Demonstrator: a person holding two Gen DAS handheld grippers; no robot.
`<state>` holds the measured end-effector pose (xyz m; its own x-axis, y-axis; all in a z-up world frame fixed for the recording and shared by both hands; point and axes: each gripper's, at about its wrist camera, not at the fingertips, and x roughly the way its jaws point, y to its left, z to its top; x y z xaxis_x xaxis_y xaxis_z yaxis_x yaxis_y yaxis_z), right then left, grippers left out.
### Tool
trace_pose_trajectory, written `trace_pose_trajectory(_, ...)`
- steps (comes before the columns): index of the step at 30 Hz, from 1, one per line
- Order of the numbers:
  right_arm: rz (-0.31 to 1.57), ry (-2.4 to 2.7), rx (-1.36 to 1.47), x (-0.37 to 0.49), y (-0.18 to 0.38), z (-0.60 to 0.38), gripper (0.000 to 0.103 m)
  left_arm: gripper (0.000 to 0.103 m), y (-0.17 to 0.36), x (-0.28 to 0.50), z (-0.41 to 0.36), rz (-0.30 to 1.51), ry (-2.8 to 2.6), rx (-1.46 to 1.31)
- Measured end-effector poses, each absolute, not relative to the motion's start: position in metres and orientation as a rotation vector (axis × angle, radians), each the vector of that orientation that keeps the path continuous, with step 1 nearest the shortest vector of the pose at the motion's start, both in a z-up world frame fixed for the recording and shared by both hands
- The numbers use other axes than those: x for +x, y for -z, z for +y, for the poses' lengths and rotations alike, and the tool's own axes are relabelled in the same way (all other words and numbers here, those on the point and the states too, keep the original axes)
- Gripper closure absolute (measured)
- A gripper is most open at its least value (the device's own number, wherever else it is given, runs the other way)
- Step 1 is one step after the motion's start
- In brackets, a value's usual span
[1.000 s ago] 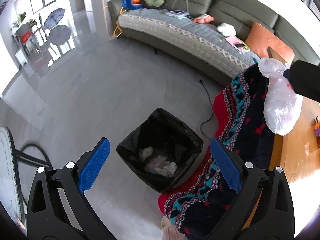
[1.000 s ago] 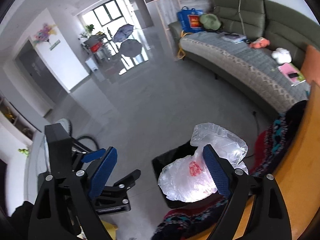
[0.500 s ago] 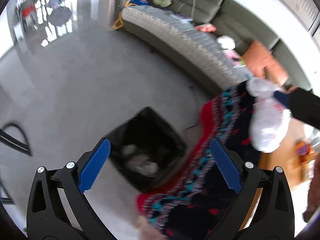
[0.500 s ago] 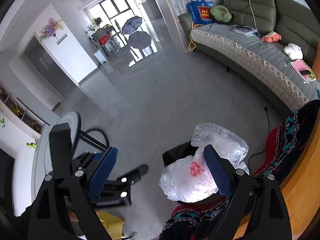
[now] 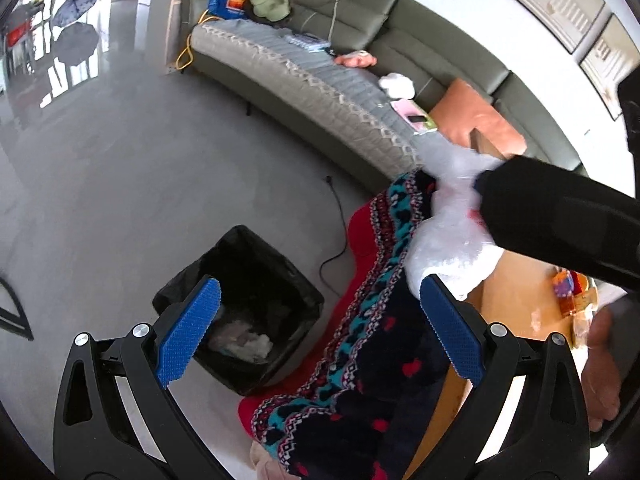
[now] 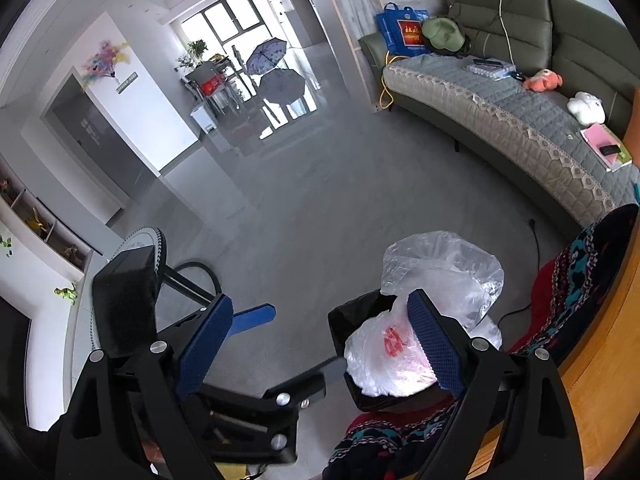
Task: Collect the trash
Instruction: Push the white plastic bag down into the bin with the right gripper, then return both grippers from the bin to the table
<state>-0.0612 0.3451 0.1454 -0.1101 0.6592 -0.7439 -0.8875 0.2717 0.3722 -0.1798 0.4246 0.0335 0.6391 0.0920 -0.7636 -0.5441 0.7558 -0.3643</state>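
A black-lined trash bin (image 5: 256, 264) stands on the grey floor with crumpled white waste in it. My left gripper (image 5: 320, 282) hangs open above it with nothing between its blue pads. A clear plastic bag (image 6: 436, 276) with red print hangs from the right fingertip (image 6: 430, 340) of my right gripper (image 6: 320, 298). Its jaws stand wide and the other pad is far from the bag. The bag dangles over the bin's rim (image 6: 352, 312). In the left wrist view the bag (image 5: 448, 236) hangs off that black finger (image 5: 552, 216). The left gripper (image 6: 300, 340) shows low in the right wrist view.
A patterned red and dark blanket (image 5: 372, 360) drapes off the wooden table (image 5: 516, 300) beside the bin. Small wrappers (image 5: 568, 288) lie on the table near a hand (image 5: 600, 364). A black cord (image 5: 340, 232) runs across the floor towards the long sofa (image 5: 320, 76). A fan base (image 6: 140, 248) stands left.
The left wrist view has swung and tilted, and the bag and the right gripper's finger now sit closer at its right. The right wrist view is nearly unchanged, with the bag still on the finger.
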Motion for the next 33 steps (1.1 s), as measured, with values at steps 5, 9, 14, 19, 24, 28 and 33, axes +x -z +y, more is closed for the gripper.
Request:
trace_pose_trajectory(5, 1.021, -1.334, -0.280, -0.059, -0.150, 0.341, 0.014, 0.006, -0.039, -0.185, 0.429, 0.786, -0.399, -0.615)
trace_pose_trajectory(9, 1.002, -1.331, -0.283, -0.062, -0.152, 0.341, 0.014, 0.006, -0.041, -0.189, 0.429, 0.785, -0.403, -0.610)
trace_pose_trajectory(14, 0.977, -1.333, -0.296, -0.067, -0.158, 0.343, 0.014, 0.006, -0.047, -0.193, 0.425, 0.761, -0.383, -0.621)
trace_pose_trajectory(19, 0.982, -1.344, -0.271, -0.066, -0.163, 0.342, 0.014, 0.006, -0.047, -0.196, 0.415, 0.716, -0.347, -0.674)
trace_pose_trajectory(24, 1.006, -1.370, -0.296, -0.072, -0.159, 0.342, 0.014, 0.006, -0.054, -0.190, 0.409, 0.681, -0.331, -0.671)
trace_pose_trajectory(28, 1.033, -1.394, -0.297, -0.076, -0.156, 0.341, 0.014, 0.006, -0.056, -0.184, 0.410, 0.675, -0.335, -0.679)
trace_pose_trajectory(33, 1.019, -1.400, -0.306, -0.078, -0.160, 0.338, 0.014, 0.006, -0.044, -0.184, 0.423, 0.720, -0.431, -0.705)
